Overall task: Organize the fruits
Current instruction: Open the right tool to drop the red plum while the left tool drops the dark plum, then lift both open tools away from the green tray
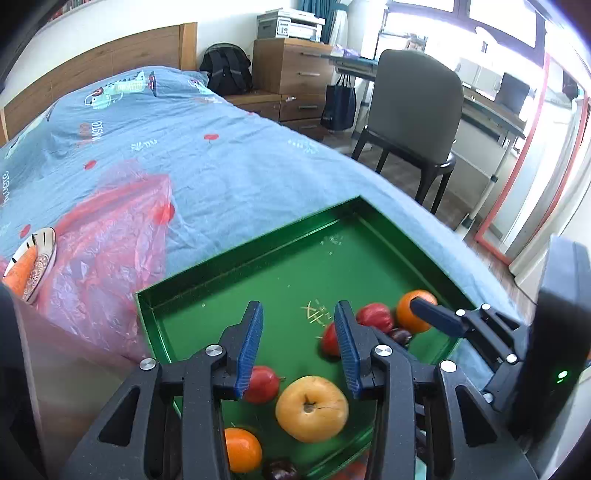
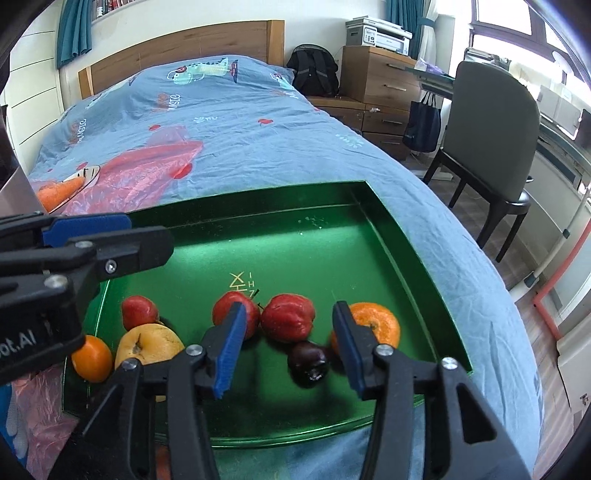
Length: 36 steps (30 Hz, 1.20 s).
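Fruits gathered along the near side of a green tray (image 2: 369,206) lying on the bed (image 2: 229,122).

Left gripper (image 1: 299,347) hovering over the tray's near left part, fingers (image 1: 251,347) spread, nothing between them. Just below: yellow apple (image 1: 312,408), small red fruit (image 1: 263,384) at its left, orange (image 1: 242,448) at the tray's near edge, dark plum (image 1: 279,470) partly cut off beside it.

Right gripper (image 2: 286,349) hovering over the tray's near right part, fingers (image 2: 231,350) spread, holding nothing. Dark plum (image 2: 308,363) between the fingers in view but lower, on the tray floor. Orange (image 2: 380,325) partly behind the right finger. 2 red apples (image 2: 290,317) just beyond the plum, side by side, near touching. Farther left: small red fruit (image 2: 138,312), yellow apple (image 2: 149,345), second orange (image 2: 92,358) by the tray's left edge, partly under the left gripper.

Far half of the tray bare green with a gold mark (image 2: 242,282) at centre.

Beyond the tray, left: pink plastic bag (image 2: 147,173) spread on the blue bedcover, patterned plate (image 1: 38,267) carrying a carrot (image 2: 59,194).

Farther back: wooden headboard (image 2: 184,48), black backpack (image 2: 314,70), drawer unit (image 2: 376,85) with printer (image 2: 380,33) on top, grey chair (image 2: 495,129) at right.
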Each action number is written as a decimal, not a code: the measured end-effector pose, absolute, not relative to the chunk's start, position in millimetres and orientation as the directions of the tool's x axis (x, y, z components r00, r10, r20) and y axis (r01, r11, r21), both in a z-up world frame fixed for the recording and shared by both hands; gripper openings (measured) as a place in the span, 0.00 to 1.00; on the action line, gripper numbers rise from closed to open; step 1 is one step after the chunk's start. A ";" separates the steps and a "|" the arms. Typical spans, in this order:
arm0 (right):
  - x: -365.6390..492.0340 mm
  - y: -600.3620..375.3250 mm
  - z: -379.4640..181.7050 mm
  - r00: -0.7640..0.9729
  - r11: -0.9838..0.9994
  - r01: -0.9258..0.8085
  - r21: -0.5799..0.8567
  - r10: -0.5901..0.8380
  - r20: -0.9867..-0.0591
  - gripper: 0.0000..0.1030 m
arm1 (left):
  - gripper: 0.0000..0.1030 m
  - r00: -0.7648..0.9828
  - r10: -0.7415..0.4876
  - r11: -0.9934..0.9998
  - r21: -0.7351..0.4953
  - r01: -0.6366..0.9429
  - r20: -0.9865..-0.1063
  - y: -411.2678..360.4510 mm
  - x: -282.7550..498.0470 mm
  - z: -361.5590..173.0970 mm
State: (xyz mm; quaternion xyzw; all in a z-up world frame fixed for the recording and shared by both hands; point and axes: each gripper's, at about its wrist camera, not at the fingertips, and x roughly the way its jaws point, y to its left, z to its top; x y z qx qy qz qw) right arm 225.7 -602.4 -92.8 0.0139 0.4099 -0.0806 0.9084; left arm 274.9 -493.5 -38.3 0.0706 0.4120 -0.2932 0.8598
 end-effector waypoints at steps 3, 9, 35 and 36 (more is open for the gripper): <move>218.5 -599.7 -79.2 0.663 0.986 0.163 -0.042 -0.141 -0.735 0.73 | 0.40 0.496 -0.477 0.810 -0.144 0.569 -0.726 -485.8 266.1 -12.1; 192.6 -591.2 -48.7 0.685 0.984 0.175 -0.032 -0.145 -0.714 0.83 | 0.45 0.507 -0.538 0.770 -0.148 0.621 -0.673 -458.6 229.3 43.4; 29.0 -473.8 16.0 0.721 0.992 0.119 0.048 -0.053 -0.690 0.95 | 0.46 0.586 -0.425 0.847 -0.075 0.526 -0.689 -262.4 64.2 65.6; 24.6 -468.2 17.1 0.723 0.993 0.112 0.048 -0.049 -0.689 0.95 | 0.46 0.590 -0.421 0.851 -0.076 0.519 -0.689 -254.0 60.3 64.5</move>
